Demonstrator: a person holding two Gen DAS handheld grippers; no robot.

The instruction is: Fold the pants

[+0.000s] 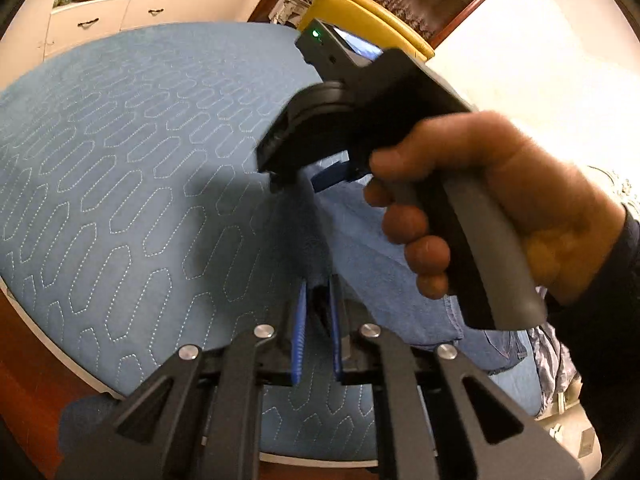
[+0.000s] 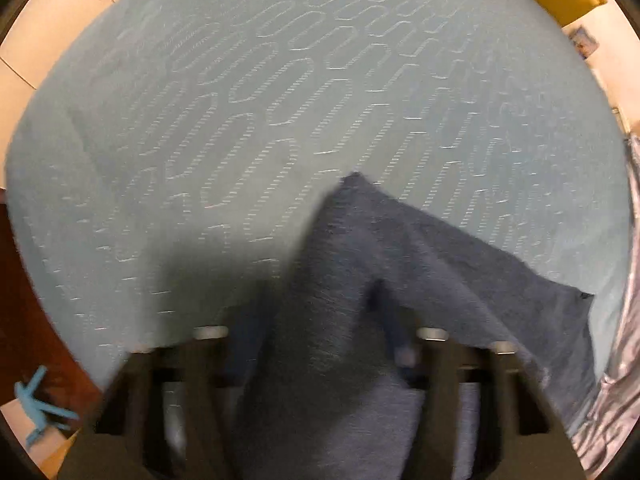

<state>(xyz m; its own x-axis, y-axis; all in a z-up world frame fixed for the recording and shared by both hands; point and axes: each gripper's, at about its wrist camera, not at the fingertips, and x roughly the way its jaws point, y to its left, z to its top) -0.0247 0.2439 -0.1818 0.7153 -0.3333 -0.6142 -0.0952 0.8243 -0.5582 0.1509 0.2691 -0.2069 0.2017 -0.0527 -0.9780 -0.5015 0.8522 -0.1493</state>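
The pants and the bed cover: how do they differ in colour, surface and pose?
The pants are darker blue; the bed cover is lighter teal. The pants are plain denim-like cloth; the bed cover has stitched oblong quilting. The pants hang lifted in folds; the bed cover lies flat. Both are blue fabric.

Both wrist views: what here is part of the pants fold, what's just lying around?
In the job:
- pants, blue fabric held up over the bed
- left gripper, fingers shut on the pants
- right gripper, also gripping the fabric
- quilted blue bedspread, the work surface

Just around:
- yellow chair
- white cabinet
- light blue clip-like item on the floor
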